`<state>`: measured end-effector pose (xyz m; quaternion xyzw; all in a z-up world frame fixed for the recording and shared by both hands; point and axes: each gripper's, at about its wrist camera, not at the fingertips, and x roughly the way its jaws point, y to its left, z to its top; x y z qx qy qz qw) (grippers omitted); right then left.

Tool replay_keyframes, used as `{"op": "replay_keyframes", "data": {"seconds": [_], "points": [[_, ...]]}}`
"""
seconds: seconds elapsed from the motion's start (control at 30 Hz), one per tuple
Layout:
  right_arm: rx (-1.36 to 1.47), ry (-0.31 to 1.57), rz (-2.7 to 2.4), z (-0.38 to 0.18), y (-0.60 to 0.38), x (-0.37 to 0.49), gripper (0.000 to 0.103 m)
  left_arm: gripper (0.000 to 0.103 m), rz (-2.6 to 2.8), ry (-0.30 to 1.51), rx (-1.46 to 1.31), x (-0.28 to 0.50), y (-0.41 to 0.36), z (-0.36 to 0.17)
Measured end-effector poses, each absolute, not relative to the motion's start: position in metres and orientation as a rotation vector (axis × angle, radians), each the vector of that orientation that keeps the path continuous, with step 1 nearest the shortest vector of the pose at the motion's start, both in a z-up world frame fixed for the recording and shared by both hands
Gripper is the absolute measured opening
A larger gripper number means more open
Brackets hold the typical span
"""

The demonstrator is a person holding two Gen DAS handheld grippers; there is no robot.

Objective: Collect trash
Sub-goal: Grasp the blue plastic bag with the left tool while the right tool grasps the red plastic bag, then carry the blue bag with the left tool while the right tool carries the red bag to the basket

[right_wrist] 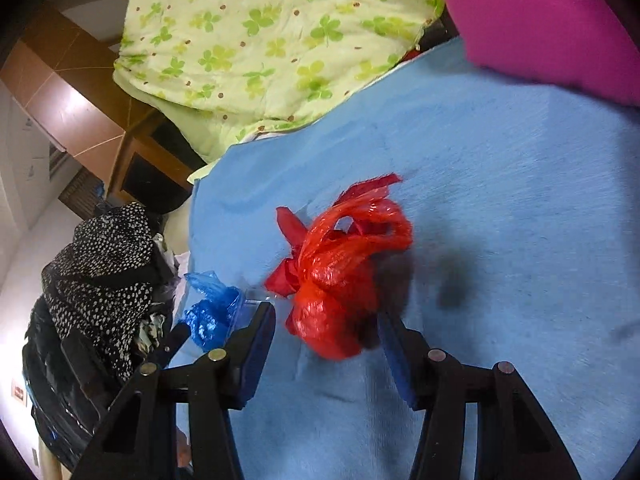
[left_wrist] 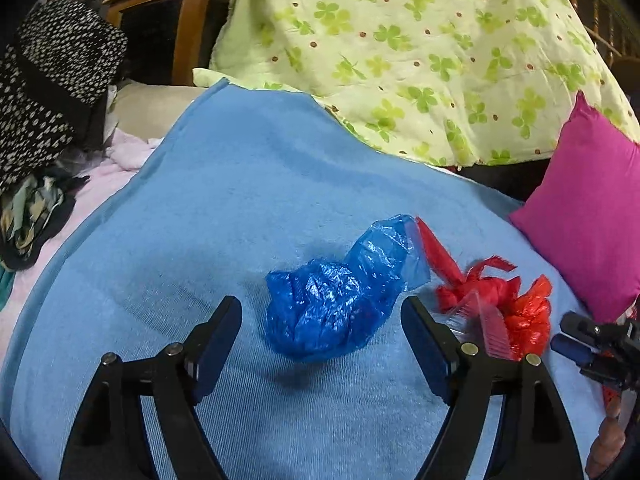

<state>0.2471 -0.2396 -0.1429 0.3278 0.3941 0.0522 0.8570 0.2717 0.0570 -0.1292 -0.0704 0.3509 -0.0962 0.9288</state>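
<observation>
On the blue towel covering the bed (left_wrist: 224,208), a crumpled blue plastic bag (left_wrist: 332,304) lies between the wide left tongs (left_wrist: 322,312), untouched. Just right of it, a knotted red plastic bag (right_wrist: 340,276) sits between the narrower right tongs (right_wrist: 328,320); contact is blurred. Each should close squarely on its bundle's middle, not loose tails.

Hidden, cropped and blurred parts

Ahead and right of the left gripper (left_wrist: 322,312), its right finger covered part of a pink comb (left_wrist: 494,330) and the red bag (left_wrist: 528,320); the pink pillow (left_wrist: 588,216) ran off the frame edge. The red bag (right_wrist: 340,276) between the right gripper's (right_wrist: 326,322) fingers was motion-blurred.
</observation>
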Motion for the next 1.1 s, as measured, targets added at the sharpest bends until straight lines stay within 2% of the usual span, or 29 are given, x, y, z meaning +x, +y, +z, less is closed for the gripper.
{"op": "replay_keyframes", "data": {"seconds": [0.27,0.3,0.33,0.43,0.83,1.1], "points": [[0.740,0.893,0.112,-0.168,-0.238,0.268,0.057,0.082,-0.229,0.798,-0.072,0.288,0.040,-0.151],[0.742,0.892,0.116,-0.168,-0.238,0.268,0.054,0.082,-0.229,0.804,-0.065,0.288,0.039,-0.154],[0.736,0.888,0.126,-0.165,-0.238,0.268,0.047,0.082,-0.234,0.808,-0.065,0.289,0.039,-0.156],[0.703,0.878,0.123,-0.159,-0.235,0.264,0.039,0.064,-0.257,0.812,-0.088,0.289,0.039,-0.154],[0.689,0.846,0.153,-0.129,-0.252,0.223,0.039,0.061,-0.198,0.768,-0.142,0.264,0.044,-0.131],[0.635,0.781,0.123,-0.097,-0.266,0.174,0.039,0.061,-0.121,0.681,-0.032,0.220,0.024,-0.097]]}}
